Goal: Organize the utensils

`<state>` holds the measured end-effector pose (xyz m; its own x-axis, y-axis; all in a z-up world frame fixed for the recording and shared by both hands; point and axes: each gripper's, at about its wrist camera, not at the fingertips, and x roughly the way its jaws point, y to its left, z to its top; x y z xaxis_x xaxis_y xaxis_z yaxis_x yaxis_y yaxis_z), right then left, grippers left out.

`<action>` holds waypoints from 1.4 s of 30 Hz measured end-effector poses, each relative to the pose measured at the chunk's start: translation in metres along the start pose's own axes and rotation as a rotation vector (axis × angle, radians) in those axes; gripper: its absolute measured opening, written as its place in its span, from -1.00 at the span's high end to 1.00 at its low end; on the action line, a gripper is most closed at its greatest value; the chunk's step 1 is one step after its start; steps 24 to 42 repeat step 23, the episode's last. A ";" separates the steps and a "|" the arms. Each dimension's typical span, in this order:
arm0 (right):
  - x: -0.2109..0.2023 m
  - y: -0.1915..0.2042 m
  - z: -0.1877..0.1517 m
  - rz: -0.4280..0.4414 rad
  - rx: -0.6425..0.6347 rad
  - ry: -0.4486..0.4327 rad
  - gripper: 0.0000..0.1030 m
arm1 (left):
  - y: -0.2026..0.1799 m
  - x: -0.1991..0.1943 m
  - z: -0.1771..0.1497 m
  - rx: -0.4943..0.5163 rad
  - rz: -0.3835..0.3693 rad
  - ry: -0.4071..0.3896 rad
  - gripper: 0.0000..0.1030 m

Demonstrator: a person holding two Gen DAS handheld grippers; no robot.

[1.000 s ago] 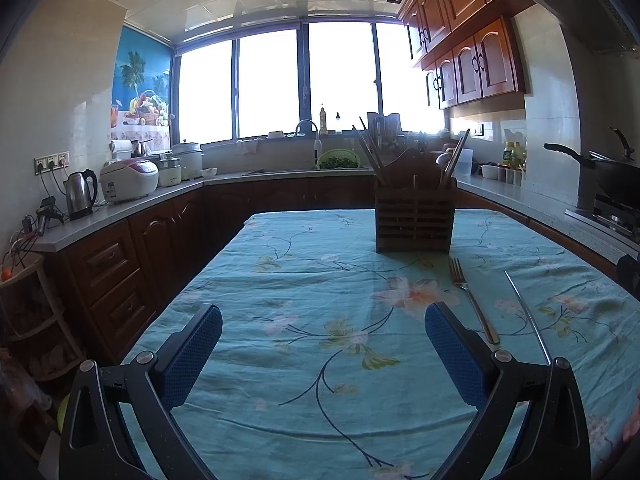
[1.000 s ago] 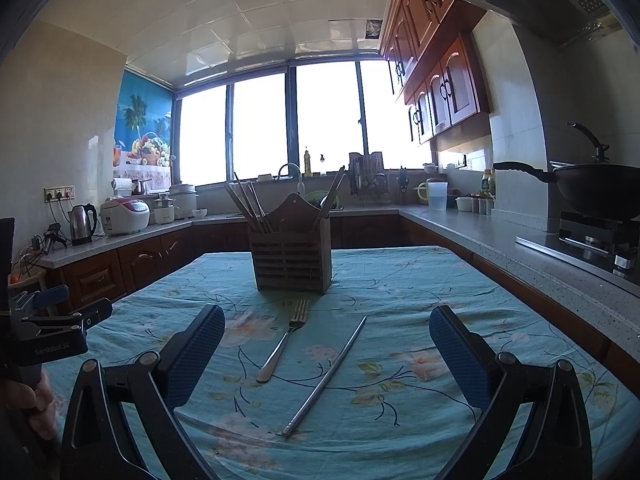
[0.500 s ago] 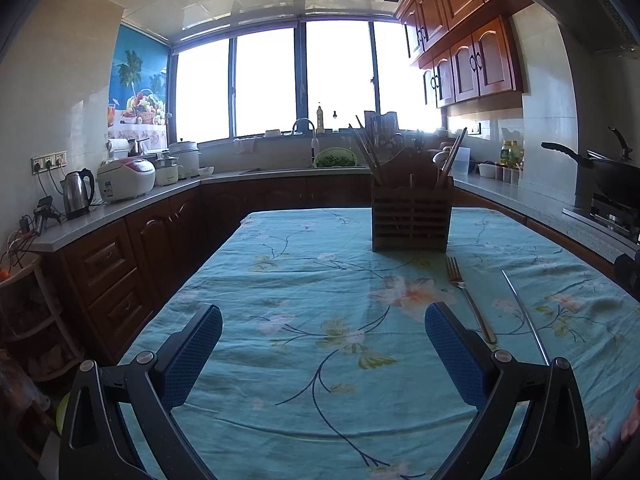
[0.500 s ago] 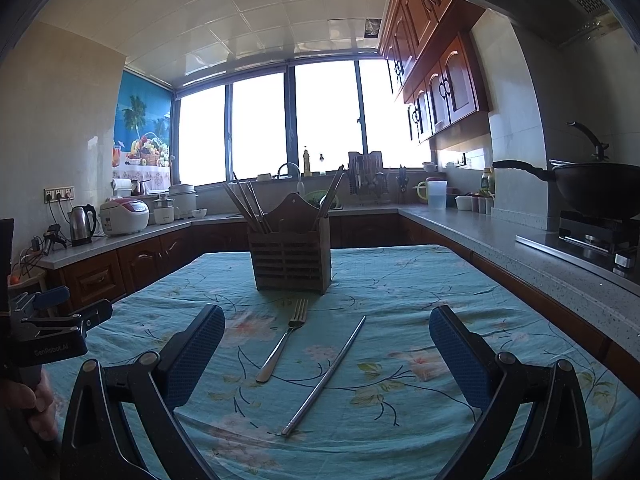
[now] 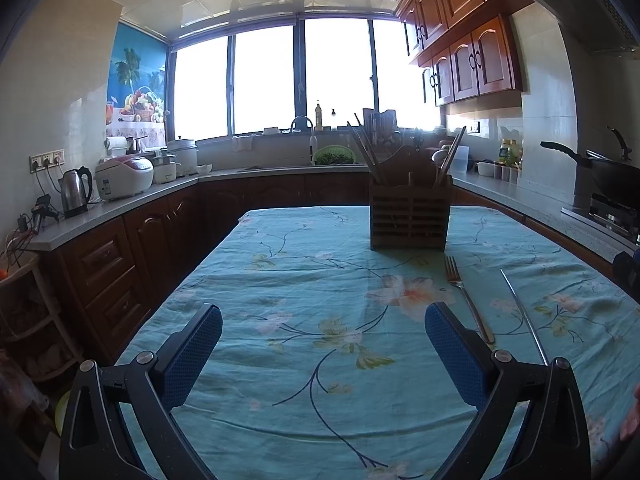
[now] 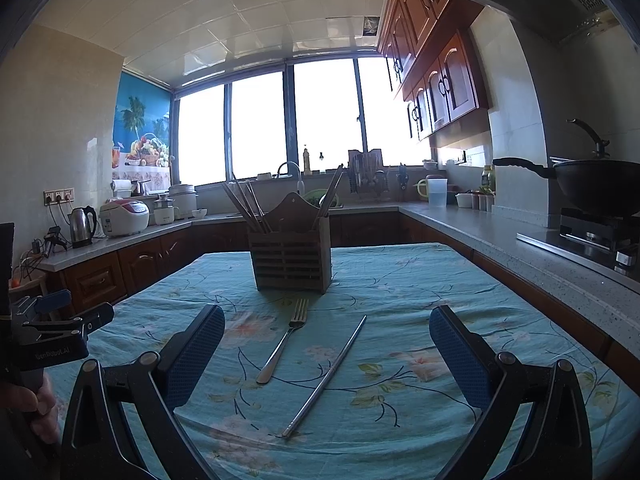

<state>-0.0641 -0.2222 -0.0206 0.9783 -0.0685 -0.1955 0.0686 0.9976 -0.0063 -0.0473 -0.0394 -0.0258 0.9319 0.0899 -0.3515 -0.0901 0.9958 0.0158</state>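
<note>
Steel fork (image 6: 285, 340) and chopstick (image 6: 326, 376) are lying on the cloth-covered worktop (image 6: 400, 280), near the wooden holder (image 6: 290, 256). Both grippers (image 6: 326, 352) (image 5: 324, 352) are hovering, jaws apart, empty. Thin, stiff, slippery pieces probably want gripping mid-handle.

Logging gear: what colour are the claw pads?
Blue, with a fine textured surface; the pads show best in the right wrist view.

We see both wrist views looking low across the table (image 5: 280, 280) toward the window. The left view sits further left; the wooden holder (image 5: 409, 220) appears right of centre. The right view centres the holder (image 6: 291, 258). Both share the fork (image 6: 285, 340).
</note>
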 end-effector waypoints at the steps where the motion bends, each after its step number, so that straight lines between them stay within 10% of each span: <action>1: 0.000 0.001 0.000 0.000 0.002 0.001 -1.00 | 0.000 0.001 0.000 -0.001 -0.001 0.004 -0.99; 42: 0.017 -0.005 0.005 -0.003 0.031 0.071 -1.00 | -0.011 0.004 0.008 -0.011 -0.019 0.047 -0.99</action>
